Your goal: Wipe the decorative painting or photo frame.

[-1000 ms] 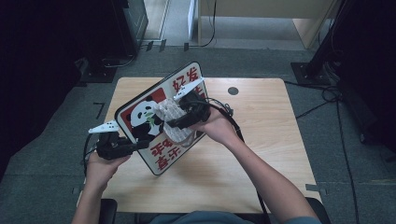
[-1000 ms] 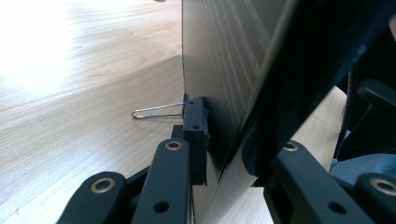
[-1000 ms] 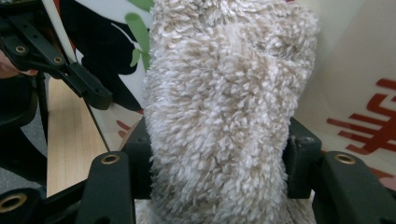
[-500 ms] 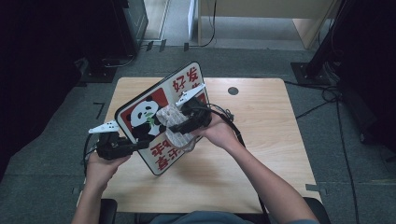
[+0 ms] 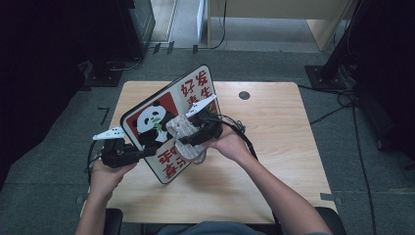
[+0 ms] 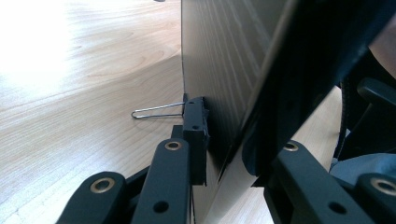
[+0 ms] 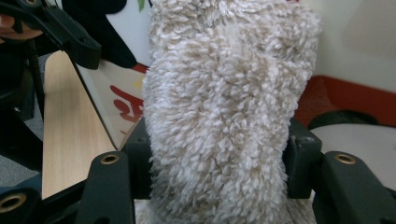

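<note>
Panda board (image 5: 161, 122), a flat rectangular sign with a black rim, a panda picture and red characters on white and red fields, is seen in the high view tilted above the light wooden table (image 5: 274, 127), with its lower corner near the table top. Its left edge is clamped by the left gripper (image 5: 139, 153), whose jaws are closed on the board. A fluffy cream-white cloth (image 5: 183, 134) is pressed against the front of the board, just beside the panda, and it is gripped by the right gripper (image 5: 188, 139). A small dark round mark (image 5: 244, 95) is seen on the far part of the table.

In the left gripper view, the board (image 6: 219, 70) is seen edge-on between the two black jaws, which are closed on it. A black binder clip (image 6: 196, 119) with a wire handle is fixed on the board's pale back side, just above the left jaw. The wooden table (image 6: 84, 70) lies behind.

In the right gripper view, the cloth (image 7: 224, 102) is held tightly between both jaws, which are closed on its sides. Behind it, the board (image 7: 355, 51) with its white and red fields is visible, and the other gripper (image 7: 70, 37) is seen at the upper left on the board's edge.
</note>
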`<control>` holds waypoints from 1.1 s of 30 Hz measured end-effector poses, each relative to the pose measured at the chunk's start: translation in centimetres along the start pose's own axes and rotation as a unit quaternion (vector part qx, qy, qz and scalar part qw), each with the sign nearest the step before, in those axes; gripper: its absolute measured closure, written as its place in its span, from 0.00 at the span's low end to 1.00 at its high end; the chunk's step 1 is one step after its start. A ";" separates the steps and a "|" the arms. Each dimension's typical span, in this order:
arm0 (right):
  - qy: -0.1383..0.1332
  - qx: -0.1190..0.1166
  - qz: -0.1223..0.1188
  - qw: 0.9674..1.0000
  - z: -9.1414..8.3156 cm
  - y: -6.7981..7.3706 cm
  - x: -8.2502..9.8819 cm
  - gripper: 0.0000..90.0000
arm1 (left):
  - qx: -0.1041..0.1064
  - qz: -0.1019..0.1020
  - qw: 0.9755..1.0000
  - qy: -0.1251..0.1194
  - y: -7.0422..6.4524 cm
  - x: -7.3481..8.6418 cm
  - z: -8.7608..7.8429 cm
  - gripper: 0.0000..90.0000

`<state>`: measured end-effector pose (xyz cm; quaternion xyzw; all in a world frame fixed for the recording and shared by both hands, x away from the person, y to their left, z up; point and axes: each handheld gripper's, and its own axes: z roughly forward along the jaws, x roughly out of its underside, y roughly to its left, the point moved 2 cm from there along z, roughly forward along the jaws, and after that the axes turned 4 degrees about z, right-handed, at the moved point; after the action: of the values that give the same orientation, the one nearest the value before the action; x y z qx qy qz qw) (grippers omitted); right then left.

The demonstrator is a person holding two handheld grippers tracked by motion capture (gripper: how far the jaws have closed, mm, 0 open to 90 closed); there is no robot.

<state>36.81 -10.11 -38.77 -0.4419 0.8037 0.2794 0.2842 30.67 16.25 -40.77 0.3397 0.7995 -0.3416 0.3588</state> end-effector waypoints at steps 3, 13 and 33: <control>0.003 -0.003 0.002 1.000 0.2 0.0 0.3 0.48 | 0.000 0.000 1.000 0.000 0.0 0.0 0.0 0.85; 0.010 -0.005 0.003 1.000 0.9 -0.1 1.6 0.48 | -0.002 0.004 1.000 0.000 0.0 0.0 0.0 0.85; 0.017 -0.011 0.017 1.000 2.7 -0.3 4.4 0.48 | -0.001 0.002 1.000 0.000 0.0 0.0 0.0 0.85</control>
<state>35.64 -10.82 -43.77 -0.4359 0.8129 0.2850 0.2607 30.64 16.24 -40.77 0.3406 0.7995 -0.3401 0.3595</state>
